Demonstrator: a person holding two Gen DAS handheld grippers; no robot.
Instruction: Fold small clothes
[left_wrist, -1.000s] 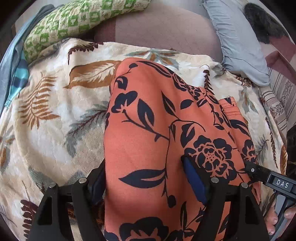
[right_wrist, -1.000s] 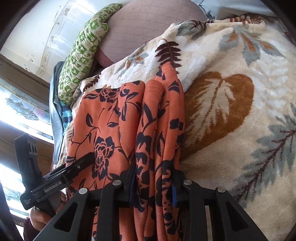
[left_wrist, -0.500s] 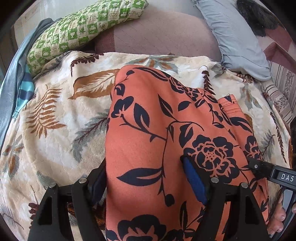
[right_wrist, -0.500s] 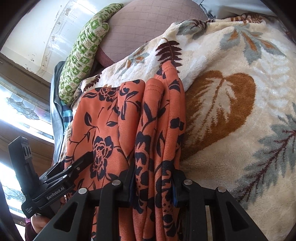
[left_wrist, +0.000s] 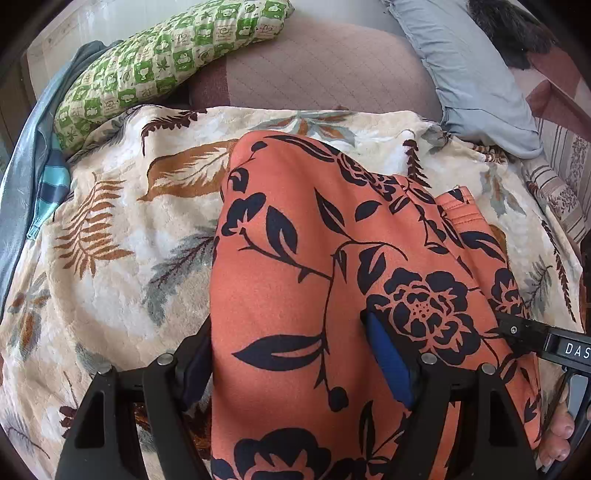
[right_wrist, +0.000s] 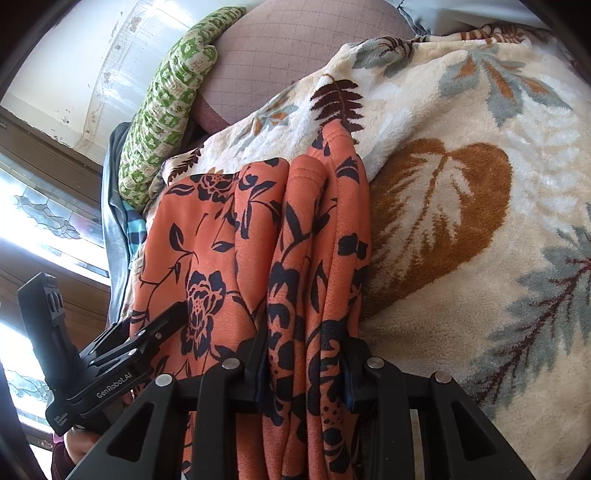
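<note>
Orange floral garment (left_wrist: 295, 295) clamped in both tongs, left (left_wrist: 288, 362) and right (right_wrist: 304, 365); best carried level, edges matched, onto blanket (left_wrist: 110, 258).

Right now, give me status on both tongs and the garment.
Left tongs shut on orange floral garment, flat span. Right tongs shut on its bunched folds. Garment draped over leaf-print blanket. Nothing in the way.

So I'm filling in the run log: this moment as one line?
step: folding | left gripper: shut on garment | right gripper: shut on bunched garment edge | surface: blanket
</note>
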